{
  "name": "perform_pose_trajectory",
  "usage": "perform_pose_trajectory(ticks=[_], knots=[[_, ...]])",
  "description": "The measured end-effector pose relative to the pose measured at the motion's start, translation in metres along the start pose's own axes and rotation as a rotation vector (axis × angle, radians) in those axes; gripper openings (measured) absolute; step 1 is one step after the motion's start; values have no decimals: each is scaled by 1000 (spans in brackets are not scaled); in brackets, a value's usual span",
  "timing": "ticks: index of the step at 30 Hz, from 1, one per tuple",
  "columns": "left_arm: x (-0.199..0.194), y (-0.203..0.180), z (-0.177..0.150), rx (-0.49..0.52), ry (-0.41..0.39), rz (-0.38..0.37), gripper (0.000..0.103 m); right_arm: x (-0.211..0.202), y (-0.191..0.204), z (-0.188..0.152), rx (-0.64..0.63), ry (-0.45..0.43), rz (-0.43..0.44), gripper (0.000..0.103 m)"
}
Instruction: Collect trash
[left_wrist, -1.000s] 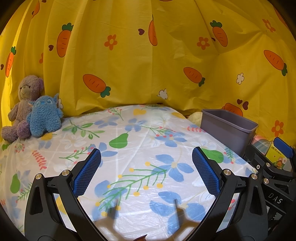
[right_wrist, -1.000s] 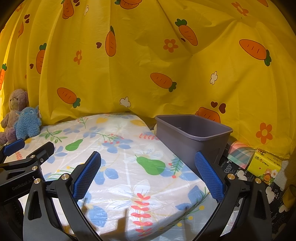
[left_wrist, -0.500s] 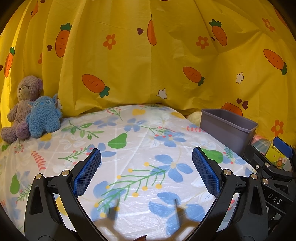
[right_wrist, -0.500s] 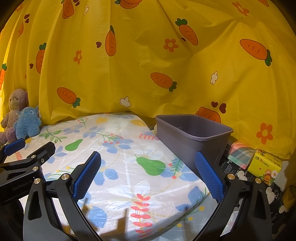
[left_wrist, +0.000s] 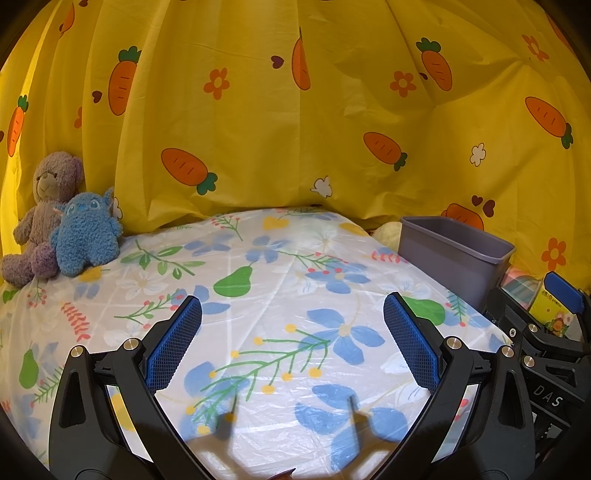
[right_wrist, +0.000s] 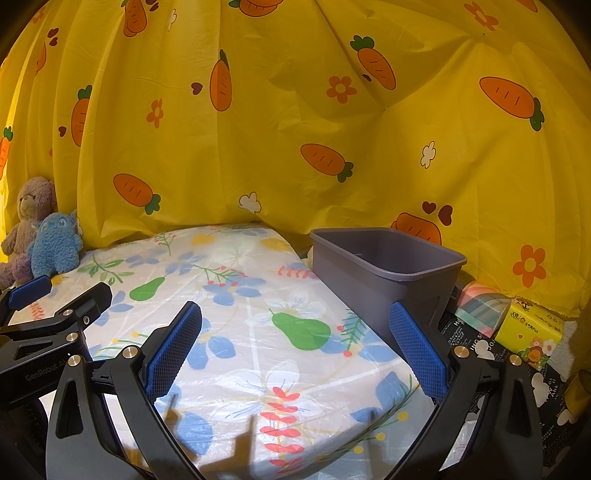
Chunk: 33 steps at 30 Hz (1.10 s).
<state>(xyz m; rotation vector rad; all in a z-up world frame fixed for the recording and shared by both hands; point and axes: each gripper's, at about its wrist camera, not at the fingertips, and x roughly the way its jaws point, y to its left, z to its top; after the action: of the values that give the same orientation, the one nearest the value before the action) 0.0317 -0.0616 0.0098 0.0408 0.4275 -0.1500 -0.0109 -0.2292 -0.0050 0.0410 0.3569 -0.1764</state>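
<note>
A grey plastic bin (right_wrist: 388, 269) stands at the right edge of the flower-print table (right_wrist: 236, 325); it also shows in the left wrist view (left_wrist: 454, 251). My left gripper (left_wrist: 291, 332) is open and empty above the table's near middle. My right gripper (right_wrist: 293, 332) is open and empty, its right finger just in front of the bin. The left gripper shows at the left in the right wrist view (right_wrist: 55, 314); the right gripper shows at the right in the left wrist view (left_wrist: 546, 332). No trash item is plainly visible on the table.
A purple teddy bear (left_wrist: 40, 214) and a blue plush toy (left_wrist: 85, 236) sit at the table's far left. A yellow carrot-print cloth (left_wrist: 295, 110) hangs behind. A yellow tissue pack (right_wrist: 532, 332) and a striped pack (right_wrist: 480, 310) lie right of the bin. A pale yellow lump (left_wrist: 388, 232) sits behind the bin.
Both views have shifted only slightly; the grippers stay open and nothing on the table has moved.
</note>
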Motion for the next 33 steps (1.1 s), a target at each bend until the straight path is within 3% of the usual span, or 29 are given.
perform_pose_trajectory(ticks=[11, 15, 18, 33], knots=[[2, -3, 0, 15, -8, -14, 97, 0, 1, 0, 3, 2, -2, 98], [2, -6, -2, 34, -9, -26, 86, 0, 0, 0, 2, 1, -1, 98], [2, -7, -3, 38, -5, -29, 83, 0, 0, 0, 2, 1, -2, 98], [4, -5, -5, 26, 4, -34, 82, 0, 1, -1, 7, 3, -2, 98]])
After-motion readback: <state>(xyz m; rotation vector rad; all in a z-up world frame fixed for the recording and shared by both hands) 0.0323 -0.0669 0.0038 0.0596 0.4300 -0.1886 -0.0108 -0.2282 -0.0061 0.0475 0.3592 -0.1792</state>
